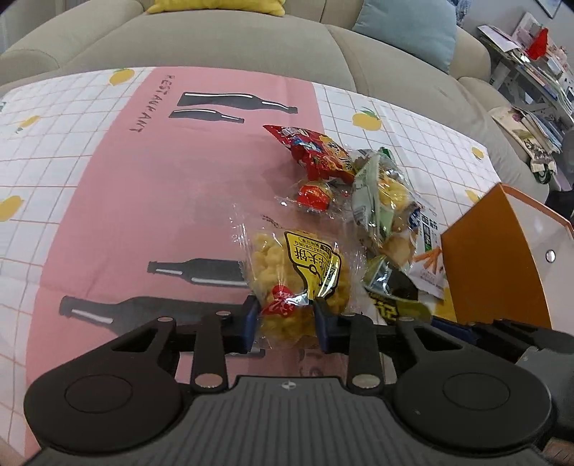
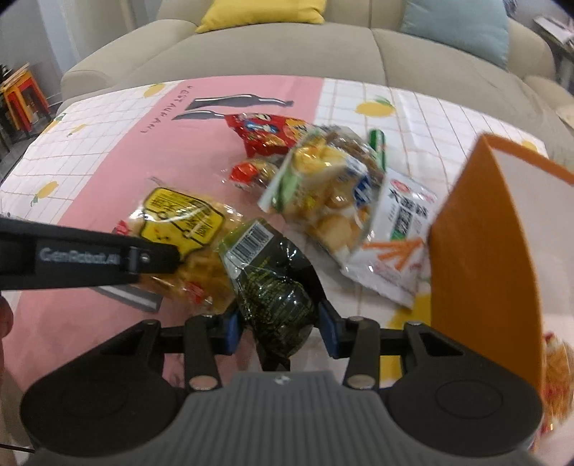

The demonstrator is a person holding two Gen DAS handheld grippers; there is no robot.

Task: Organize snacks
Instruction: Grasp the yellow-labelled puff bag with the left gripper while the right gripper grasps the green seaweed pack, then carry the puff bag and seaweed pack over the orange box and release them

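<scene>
Gripping yellow puff bag [image 1: 297, 283], left gripper [image 1: 286, 322]; right gripper [image 2: 278, 328] clamps dark packet [image 2: 272, 286].

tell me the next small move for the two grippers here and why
Probably lift the right gripper, whose fingers pinch the dark green packet, toward the orange box close on its right. The left gripper already clamps the yellow snack bag and can follow.

Six snack packets [image 2: 323, 186], one orange box [image 2: 480, 258], two cushions [image 2: 455, 28]
</scene>
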